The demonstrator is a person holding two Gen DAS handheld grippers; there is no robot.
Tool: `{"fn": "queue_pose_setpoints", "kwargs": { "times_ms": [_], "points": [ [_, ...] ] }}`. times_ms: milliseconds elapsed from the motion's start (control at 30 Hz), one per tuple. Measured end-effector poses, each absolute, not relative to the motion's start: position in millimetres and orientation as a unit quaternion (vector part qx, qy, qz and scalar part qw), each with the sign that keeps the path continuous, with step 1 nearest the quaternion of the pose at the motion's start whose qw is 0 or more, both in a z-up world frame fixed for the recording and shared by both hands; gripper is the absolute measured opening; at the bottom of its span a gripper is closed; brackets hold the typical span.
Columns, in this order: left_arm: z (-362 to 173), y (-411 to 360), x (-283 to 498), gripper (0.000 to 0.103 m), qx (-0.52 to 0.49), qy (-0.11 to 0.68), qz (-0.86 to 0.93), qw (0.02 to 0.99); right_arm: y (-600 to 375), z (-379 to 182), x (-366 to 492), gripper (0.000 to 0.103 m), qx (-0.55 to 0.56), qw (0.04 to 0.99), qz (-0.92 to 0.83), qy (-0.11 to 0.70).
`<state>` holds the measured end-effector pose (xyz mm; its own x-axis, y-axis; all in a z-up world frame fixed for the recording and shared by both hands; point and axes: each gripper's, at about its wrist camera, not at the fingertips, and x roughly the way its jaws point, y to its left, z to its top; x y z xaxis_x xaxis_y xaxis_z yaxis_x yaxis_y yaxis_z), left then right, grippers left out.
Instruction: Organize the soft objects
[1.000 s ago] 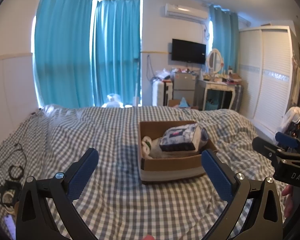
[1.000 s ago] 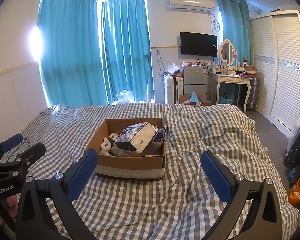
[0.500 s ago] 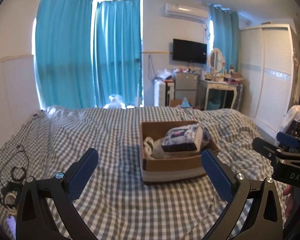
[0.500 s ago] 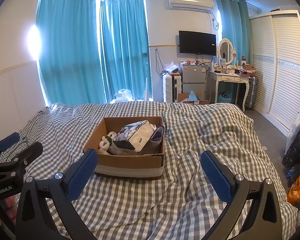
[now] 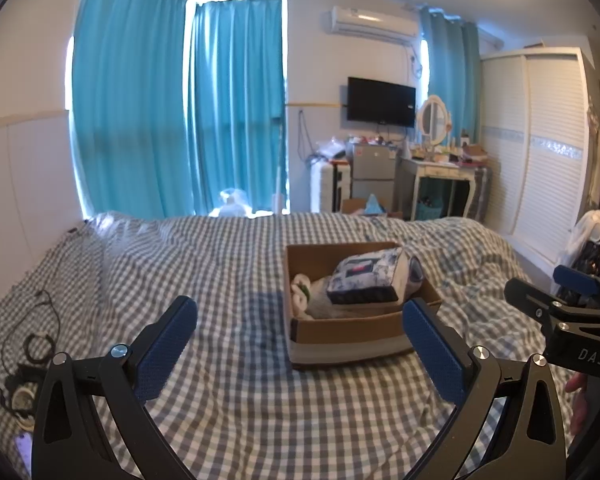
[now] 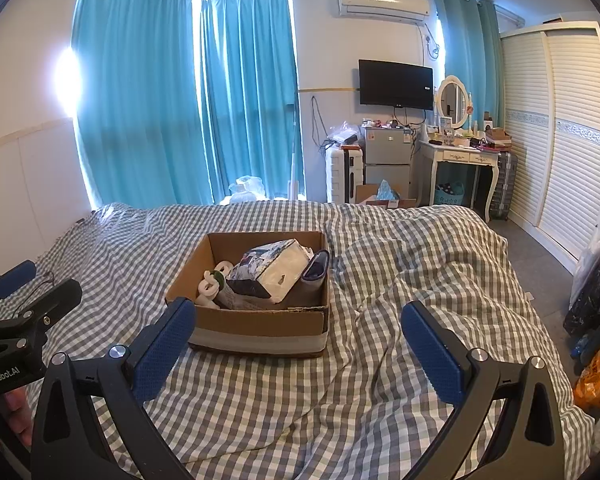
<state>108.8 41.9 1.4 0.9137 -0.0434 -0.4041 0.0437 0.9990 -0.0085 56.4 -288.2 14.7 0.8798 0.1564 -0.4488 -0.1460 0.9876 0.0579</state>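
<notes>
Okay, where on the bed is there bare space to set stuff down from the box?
Bare checked bedspread lies right of the cardboard box, rumpled though. Flatter cover spreads left of the box toward the wall. The near left corner is crowded with cables. Both grippers, left and right, are open and empty.

Daylight glares through the curtains; sharp focus, fisheye-bent edges.

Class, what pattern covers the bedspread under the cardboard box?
Grey-and-white checks on the bedspread, clearest in the right wrist view.
</notes>
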Motion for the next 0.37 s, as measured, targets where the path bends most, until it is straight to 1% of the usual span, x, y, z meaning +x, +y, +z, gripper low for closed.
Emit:
{"fn": "queue_pose_setpoints", "kwargs": {
  "times_ms": [367],
  "points": [
    [0.7,43.6,108.5,0.103,0.004,0.207,-0.023,0.978,-288.8,12.2,56.9,0.103,0.011,0.969,0.078,0.233]
  ]
}}
